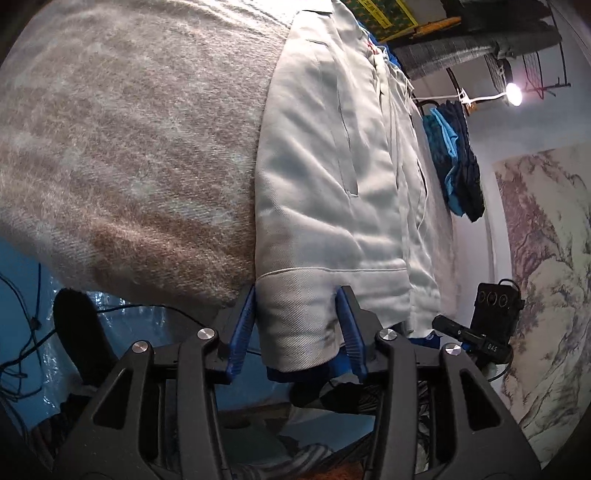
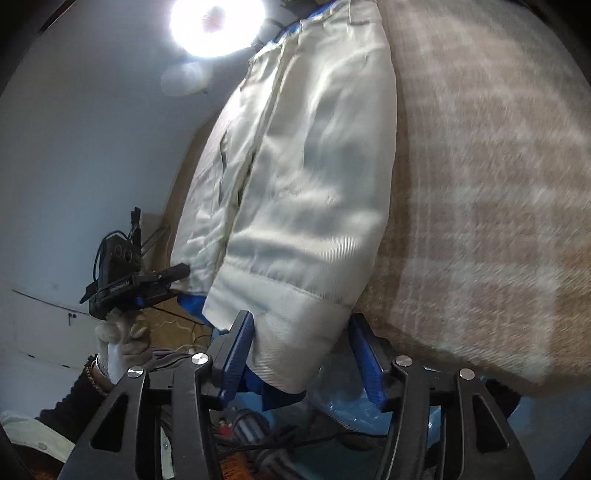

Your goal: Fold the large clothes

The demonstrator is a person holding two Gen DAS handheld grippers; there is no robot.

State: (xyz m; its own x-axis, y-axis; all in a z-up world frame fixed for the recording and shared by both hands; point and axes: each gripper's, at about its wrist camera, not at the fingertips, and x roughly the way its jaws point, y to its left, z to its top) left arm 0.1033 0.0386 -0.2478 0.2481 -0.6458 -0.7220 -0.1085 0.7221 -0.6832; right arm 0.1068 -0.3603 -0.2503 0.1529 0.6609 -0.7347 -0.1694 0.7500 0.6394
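Note:
A large white jacket (image 1: 332, 173) with blue lining lies folded lengthwise on a beige plaid blanket (image 1: 122, 147). My left gripper (image 1: 299, 325) stands open with its blue pads on either side of the jacket's ribbed hem corner, not pressing it. In the right wrist view the jacket (image 2: 306, 184) runs away from me, and my right gripper (image 2: 303, 350) is open around the other hem corner. The right gripper also shows in the left wrist view (image 1: 476, 336), and the left gripper in the right wrist view (image 2: 147, 284), held by a gloved hand.
The blanket (image 2: 480, 184) covers the work surface, whose near edge drops to blue plastic sheeting (image 1: 22, 280) with cables. Blue clothes (image 1: 454, 162) hang at the far side. A bright lamp (image 2: 216, 26) shines overhead. A painted wall hanging (image 1: 546, 266) is at the right.

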